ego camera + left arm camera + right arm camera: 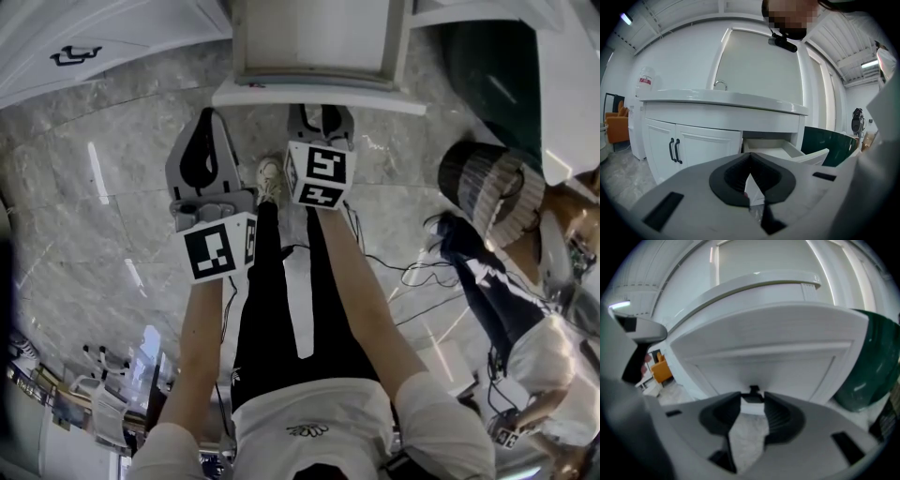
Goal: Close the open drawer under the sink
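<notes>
Your right gripper (753, 400) sits open at the pull (753, 391); left gripper (750, 155) closed, empty. Drawer (764, 333) front looks rigid, probably glides: push there.

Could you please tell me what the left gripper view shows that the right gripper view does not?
Only the left gripper view: the faucet, the cabinet doors and the drawer's open inside. Only the right gripper view: the drawer front close up, with its black handle at the tips of the open right claw. Both: the drawer, the counter and the green tub.
</notes>
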